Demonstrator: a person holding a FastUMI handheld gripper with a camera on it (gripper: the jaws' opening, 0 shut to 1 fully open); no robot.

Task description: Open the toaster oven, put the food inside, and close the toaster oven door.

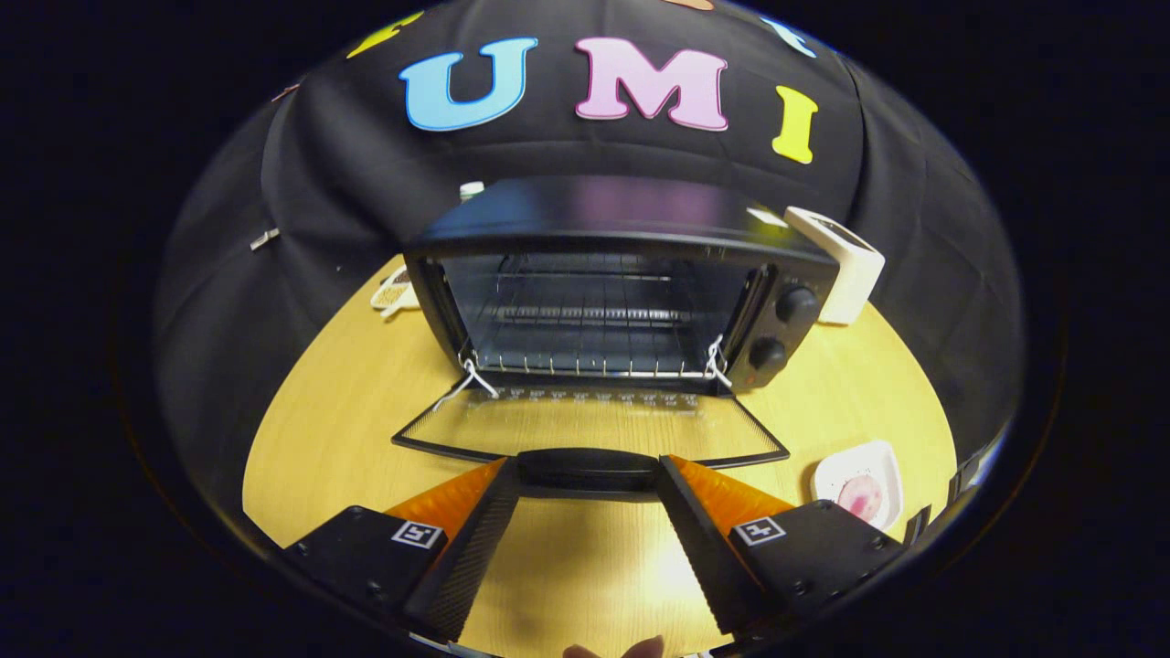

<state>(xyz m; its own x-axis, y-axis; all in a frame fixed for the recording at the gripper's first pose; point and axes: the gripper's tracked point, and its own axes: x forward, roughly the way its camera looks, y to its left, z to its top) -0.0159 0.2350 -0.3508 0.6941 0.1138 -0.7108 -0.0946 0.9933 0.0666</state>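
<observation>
The black toaster oven (pixel 622 228) stands at the back of the wooden table (pixel 347 402), its glass door (pixel 585 425) folded down flat toward me. A wire rack (pixel 585 343) shows inside the bare cavity. The door's black handle (pixel 590 471) lies right between my fingertips, one tip close to each end of it. My gripper (pixel 588 475) is open wide and holds nothing. The food, a pink round piece (pixel 861 495), sits on a small white plate (pixel 834 473) to the right of my right finger.
Two knobs (pixel 793 304) sit on the oven's right panel. A white box-shaped device (pixel 845 265) stands behind the oven's right corner, and a small pale object (pixel 393 292) lies behind its left side. Bare tabletop lies on both sides of the door.
</observation>
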